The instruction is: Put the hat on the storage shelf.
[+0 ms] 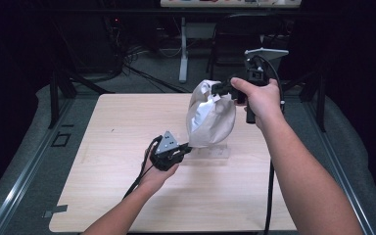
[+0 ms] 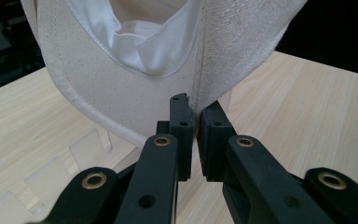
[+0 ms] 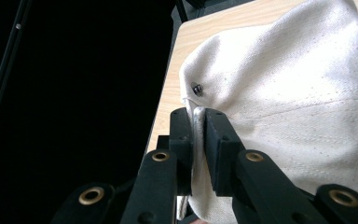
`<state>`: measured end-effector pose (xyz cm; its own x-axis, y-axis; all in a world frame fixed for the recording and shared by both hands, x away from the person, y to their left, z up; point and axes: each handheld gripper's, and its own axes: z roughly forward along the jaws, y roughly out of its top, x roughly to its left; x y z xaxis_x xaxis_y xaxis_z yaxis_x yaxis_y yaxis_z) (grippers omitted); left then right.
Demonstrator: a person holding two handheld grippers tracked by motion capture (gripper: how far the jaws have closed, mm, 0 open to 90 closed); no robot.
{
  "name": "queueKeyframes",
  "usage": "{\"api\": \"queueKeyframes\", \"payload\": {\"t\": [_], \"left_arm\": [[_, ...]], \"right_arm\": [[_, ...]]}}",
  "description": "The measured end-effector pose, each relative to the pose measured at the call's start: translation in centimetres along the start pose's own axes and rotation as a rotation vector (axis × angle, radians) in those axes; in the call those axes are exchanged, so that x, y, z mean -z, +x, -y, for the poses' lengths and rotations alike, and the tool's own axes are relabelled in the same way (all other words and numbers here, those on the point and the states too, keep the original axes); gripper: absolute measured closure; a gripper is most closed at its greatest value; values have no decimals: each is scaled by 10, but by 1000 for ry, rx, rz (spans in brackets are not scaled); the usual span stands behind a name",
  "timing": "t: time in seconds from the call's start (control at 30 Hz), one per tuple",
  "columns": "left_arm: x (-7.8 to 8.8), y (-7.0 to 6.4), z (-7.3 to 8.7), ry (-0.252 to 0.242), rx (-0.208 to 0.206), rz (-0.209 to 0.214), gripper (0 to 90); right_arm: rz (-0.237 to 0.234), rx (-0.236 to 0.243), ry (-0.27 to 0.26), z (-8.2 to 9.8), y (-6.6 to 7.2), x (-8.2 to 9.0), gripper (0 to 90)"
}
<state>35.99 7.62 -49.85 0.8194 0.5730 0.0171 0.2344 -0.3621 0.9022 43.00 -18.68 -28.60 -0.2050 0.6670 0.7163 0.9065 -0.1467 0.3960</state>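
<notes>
While you hold the cream cloth cap [image 1: 210, 117] up above the table [image 1: 117, 147] between your two grippers, it hangs stretched, and I judge this is done on purpose: with one edge lifted and the opposite edge pulled low, the opening stays spread, so the cap can go over the clear acrylic stand [image 1: 210, 152] that lies on the table just under it. In the high view the cap is a little to the right of the table's middle, the right gripper [image 1: 221, 89] takes it at about 1 o'clock, on its top edge, and the left gripper [image 1: 187, 148] takes it at about 7 o'clock, on its low edge. The right gripper's jaws are closed narrow on a fold of the cap's edge, near a small metal eyelet [image 3: 196, 87]; the cloth is pressed between the pads. The left gripper's jaws are also almost together and they pinch the lower rim of the cap, beside the white inner band [image 2: 158, 51], so both grips carry the cap and nothing of it rests on the wood.
</notes>
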Motion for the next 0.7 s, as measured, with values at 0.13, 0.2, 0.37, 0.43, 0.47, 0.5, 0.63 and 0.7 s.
{"api": "queueKeyframes", "payload": {"t": [0.13,0.2,0.37,0.43,0.47,0.5,0.63,0.7], "left_arm": [[0,7,4,-14,7,30,856],[0,11,6,-10,9,38,856],[0,16,8,-8,12,47,856],[1,17,10,-2,13,45,856],[1,17,12,-6,18,45,856],[2,17,13,-7,20,39,856],[3,13,17,2,24,12,857],[4,11,18,9,22,-5,857]], "right_arm": [[4,0,3,0,-3,-3,823],[12,1,4,0,-3,-4,823],[10,-2,11,1,-4,-9,823],[6,-1,15,1,-4,-12,823],[3,-2,17,1,-4,-13,823],[6,2,21,2,-3,-14,823],[0,5,32,3,-2,-19,823],[-2,4,38,4,-3,-21,823]]}}
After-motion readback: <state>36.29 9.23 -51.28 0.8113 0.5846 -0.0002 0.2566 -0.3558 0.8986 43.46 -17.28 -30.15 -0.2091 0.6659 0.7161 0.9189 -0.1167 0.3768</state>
